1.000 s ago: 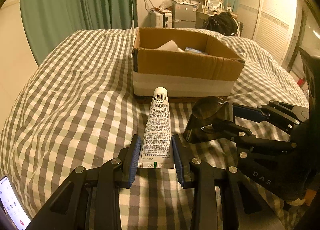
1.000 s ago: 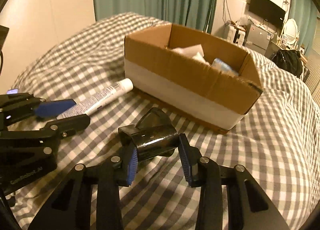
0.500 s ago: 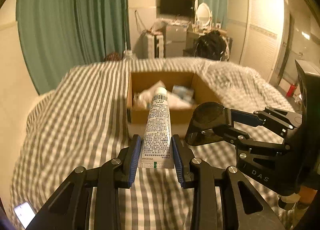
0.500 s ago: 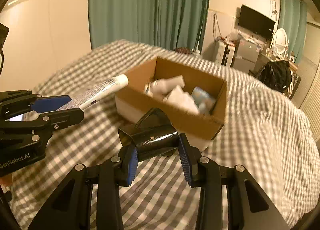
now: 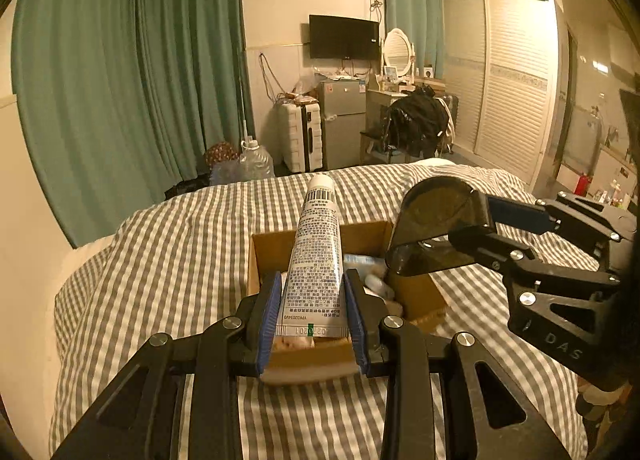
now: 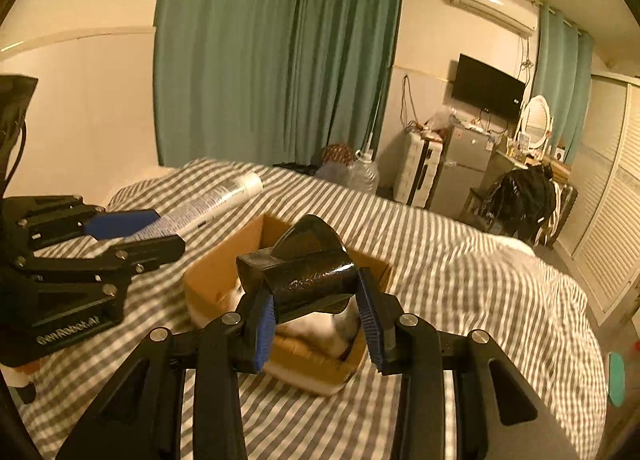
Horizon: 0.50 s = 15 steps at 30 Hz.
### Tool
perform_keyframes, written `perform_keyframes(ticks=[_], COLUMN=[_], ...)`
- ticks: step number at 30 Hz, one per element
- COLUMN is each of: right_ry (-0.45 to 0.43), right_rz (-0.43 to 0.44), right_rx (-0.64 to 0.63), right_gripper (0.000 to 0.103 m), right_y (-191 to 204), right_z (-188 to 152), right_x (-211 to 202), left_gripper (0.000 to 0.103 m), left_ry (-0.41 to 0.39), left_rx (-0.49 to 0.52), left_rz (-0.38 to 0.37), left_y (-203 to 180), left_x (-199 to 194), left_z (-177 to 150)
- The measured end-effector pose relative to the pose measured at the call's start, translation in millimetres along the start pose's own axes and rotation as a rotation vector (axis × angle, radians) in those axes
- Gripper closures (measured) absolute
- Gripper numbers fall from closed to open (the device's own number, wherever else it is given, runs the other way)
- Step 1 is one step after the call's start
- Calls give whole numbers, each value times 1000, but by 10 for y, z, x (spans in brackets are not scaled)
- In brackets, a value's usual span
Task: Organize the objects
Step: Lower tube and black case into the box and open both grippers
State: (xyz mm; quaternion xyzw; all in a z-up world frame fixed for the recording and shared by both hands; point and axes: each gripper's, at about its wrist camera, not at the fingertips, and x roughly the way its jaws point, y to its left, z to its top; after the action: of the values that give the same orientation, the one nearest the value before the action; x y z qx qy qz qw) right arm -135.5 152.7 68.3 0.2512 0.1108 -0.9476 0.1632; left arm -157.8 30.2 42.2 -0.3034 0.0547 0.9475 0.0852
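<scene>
My left tongs point(image 5: 311, 310) pinch a white tube point(image 5: 316, 260) by its flat end, above the cardboard box point(image 5: 416, 292) on the bed point(image 5: 180, 244). My right tongs point(image 6: 316, 310) clamp a black cup point(image 6: 308, 272), over the same box point(image 6: 216, 280).

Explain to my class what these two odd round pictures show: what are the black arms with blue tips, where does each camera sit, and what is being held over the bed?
No robot is here: a person holds a hand-held two-finger gripper in each hand, and a fisheye camera on each looks forward along its fingers, hence the round, bent pictures. In the left-hand view, the left gripper is shut on a white tube printed with small text and a barcode. In the right-hand view, the right gripper is shut on a shiny black plastic piece; what it is I cannot tell. Each camera also sees the other gripper beside it. Both are held above an open cardboard box, which sits on a checked bedspread and already holds some pale items.
</scene>
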Motion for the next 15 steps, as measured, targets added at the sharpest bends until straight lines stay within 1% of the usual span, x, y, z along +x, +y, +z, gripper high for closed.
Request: perform_keyframes(ticks=[3, 7, 11, 15], right_ry=[-5, -5, 14, 53], right_rz=[-2, 1, 13, 21], right_rx=[3, 19, 45, 56], right_gripper=[66, 66, 66, 66], right_y=[-66, -165, -271, -361], right_z=[133, 250, 294, 282], right_x=[94, 320, 597, 949], left_gripper=[71, 71, 71, 71], left_ry=[10, 36, 72, 104], left_rx=[0, 5, 17, 17], left_rz=[4, -1, -2, -1], left_y=[-4, -6, -4, 27], left_x=[204, 470, 775, 1102], left_z=[120, 171, 160, 109])
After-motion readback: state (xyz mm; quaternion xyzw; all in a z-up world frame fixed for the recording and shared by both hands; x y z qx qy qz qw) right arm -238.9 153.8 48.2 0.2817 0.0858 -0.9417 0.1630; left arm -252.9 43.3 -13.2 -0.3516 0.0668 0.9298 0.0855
